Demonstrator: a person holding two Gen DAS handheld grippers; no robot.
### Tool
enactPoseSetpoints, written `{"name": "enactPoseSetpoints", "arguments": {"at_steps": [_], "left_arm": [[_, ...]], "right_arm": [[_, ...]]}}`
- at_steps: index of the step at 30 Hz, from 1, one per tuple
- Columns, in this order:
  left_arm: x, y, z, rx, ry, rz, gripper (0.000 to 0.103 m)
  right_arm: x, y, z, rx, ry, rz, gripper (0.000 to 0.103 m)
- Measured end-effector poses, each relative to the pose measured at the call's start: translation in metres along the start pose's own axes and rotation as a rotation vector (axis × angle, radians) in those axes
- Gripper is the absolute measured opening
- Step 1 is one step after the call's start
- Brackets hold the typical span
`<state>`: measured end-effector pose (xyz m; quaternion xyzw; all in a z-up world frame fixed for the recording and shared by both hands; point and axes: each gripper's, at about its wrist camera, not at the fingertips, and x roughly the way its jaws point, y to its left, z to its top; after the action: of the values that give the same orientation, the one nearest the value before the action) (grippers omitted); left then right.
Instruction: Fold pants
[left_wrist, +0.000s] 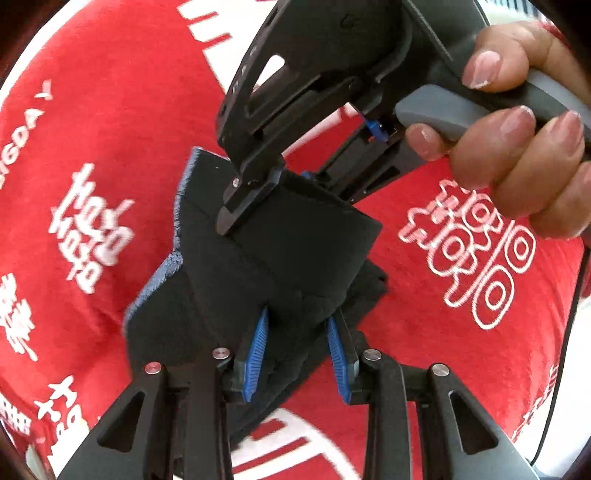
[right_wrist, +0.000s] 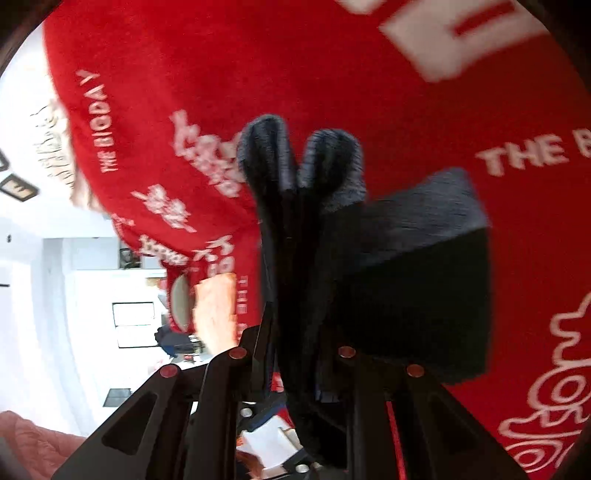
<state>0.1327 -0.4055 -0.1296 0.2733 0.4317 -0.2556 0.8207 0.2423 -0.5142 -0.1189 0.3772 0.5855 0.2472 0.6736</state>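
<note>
The dark navy pants (left_wrist: 273, 258) hang bunched in the air in front of a person's red printed shirt (left_wrist: 110, 122). My left gripper (left_wrist: 295, 328) has its blue-padded fingers (left_wrist: 258, 343) closed on the lower fold of the pants. My right gripper (left_wrist: 240, 206) comes in from the upper right, held by a hand (left_wrist: 517, 147), and pinches the upper edge of the pants. In the right wrist view the pants (right_wrist: 369, 258) drape over and hide my right gripper's (right_wrist: 299, 332) fingers, with two rounded folds sticking up.
The red shirt (right_wrist: 332, 74) with white lettering fills the background of both views. A bright white room with a window (right_wrist: 133, 325) shows at the left of the right wrist view.
</note>
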Motion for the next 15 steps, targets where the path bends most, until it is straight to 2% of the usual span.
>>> {"name": "enactPoseSetpoints", "arguments": {"at_steps": [5, 9, 10, 12, 15], "left_arm": [[0.028, -0.019, -0.002, -0.002, 0.074, -0.016, 0.034], [0.030, -0.021, -0.007, -0.008, 0.089, -0.018, 0.035], [0.029, -0.020, -0.007, -0.011, 0.093, -0.027, 0.047], [0.024, -0.015, -0.006, -0.036, 0.100, -0.055, 0.058], [0.015, -0.007, -0.003, -0.049, 0.105, -0.046, 0.058]], "right_arm": [[0.010, -0.047, 0.006, 0.006, 0.023, -0.132, 0.018], [0.018, -0.054, 0.008, -0.012, 0.021, -0.155, 0.022], [0.018, -0.052, 0.008, -0.015, 0.016, -0.159, 0.024], [0.014, -0.047, 0.007, -0.029, 0.013, -0.185, 0.025], [0.008, -0.038, 0.006, -0.059, 0.017, -0.263, 0.030]]}}
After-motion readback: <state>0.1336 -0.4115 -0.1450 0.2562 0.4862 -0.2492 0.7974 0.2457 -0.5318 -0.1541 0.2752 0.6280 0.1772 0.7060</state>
